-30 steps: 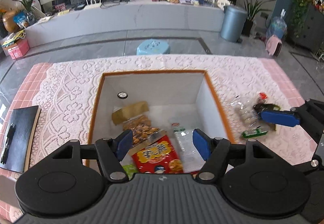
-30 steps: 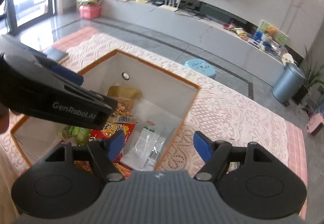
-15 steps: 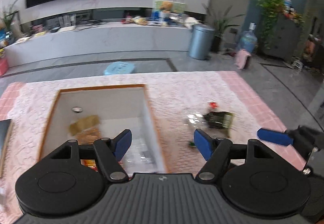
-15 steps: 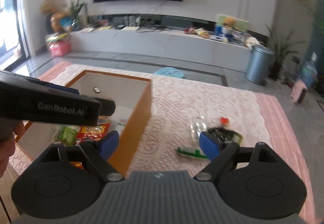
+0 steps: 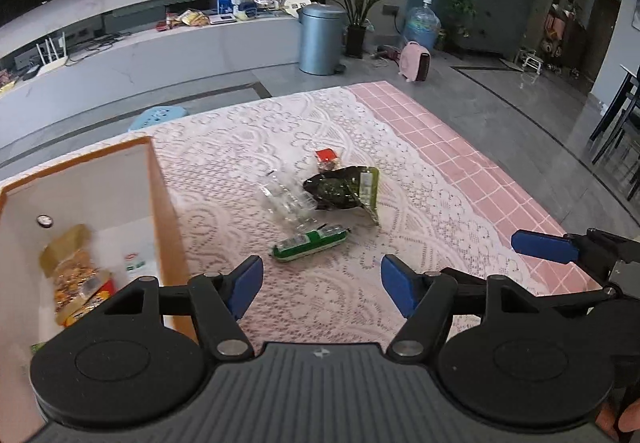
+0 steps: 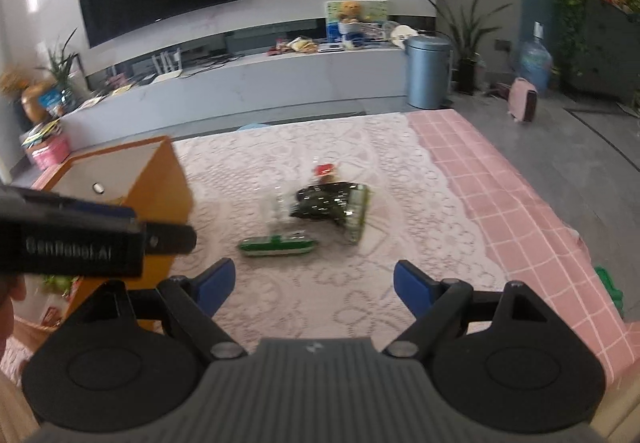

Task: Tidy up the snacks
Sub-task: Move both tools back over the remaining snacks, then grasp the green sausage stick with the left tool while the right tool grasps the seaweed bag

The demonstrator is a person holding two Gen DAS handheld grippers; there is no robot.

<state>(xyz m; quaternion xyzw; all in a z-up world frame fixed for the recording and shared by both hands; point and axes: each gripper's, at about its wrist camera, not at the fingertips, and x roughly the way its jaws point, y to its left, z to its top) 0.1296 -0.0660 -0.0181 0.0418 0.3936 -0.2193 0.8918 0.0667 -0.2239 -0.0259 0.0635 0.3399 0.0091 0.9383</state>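
Both grippers swung from box [image 5: 160, 203] toward, seemingly, green packet [image 5: 310, 243].

A: The square storage box [image 5: 160, 203] has orange outer walls, white inside; the table's lace cloth [image 5: 240, 147] is pale with a floral pattern over a pink checked cloth [image 5: 460, 163].

B: The long sealed snack packet [image 5: 310, 243] is green and white; the crumpled foil bag [image 5: 340, 191] is dark green with a light-green edge.

Lace tablecloth [image 5: 256, 147] (matt), glossy snack wrappers [image 5: 340, 189]
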